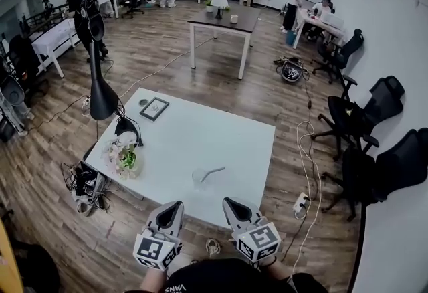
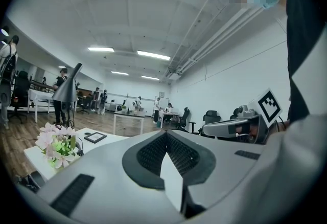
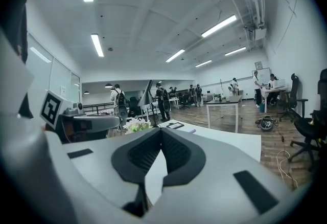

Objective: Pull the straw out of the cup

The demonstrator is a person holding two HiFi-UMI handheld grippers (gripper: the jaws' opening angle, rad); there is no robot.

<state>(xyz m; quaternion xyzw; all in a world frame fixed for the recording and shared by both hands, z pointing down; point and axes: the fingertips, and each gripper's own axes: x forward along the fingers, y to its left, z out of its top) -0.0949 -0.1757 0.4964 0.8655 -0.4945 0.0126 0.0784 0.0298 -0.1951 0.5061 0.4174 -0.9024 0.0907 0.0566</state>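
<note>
At the left side of the white table (image 1: pixel 234 124), only things outside the task: a black lamp (image 1: pixel 100 94), a bunch of flowers (image 1: pixel 126 158) and, farther back, a small picture frame (image 1: pixel 154 108), all well apart from the cup (image 1: pixel 200 178). Next toward the right, close to the table's near edge, the left gripper (image 1: pixel 176 205), with both jaws closed together at the tips and nothing between them, as seen clearly in the left gripper view. Ahead of that gripper and somewhat to its right, near the front edge of the table, the clear cup, upright, with the straw (image 1: pixel 214 171) in it. Long axis of the straw slanted: lower end inside the cup, free end up and out over the rim toward the right. Then, at the right, the right gripper (image 1: pixel 229 201), also with jaws fully together and empty. Cup roughly between the two grippers and ahead of both, touching neither. Probably a matter for the right gripper, with the free end of the straw pointing to its side and seemingly nearer to it; needs first to open the jaws, then to reach forward and a little leftward, and to close across the straw, not along it. Possibly useful to steady the cup with the left one, against tipping.
</note>
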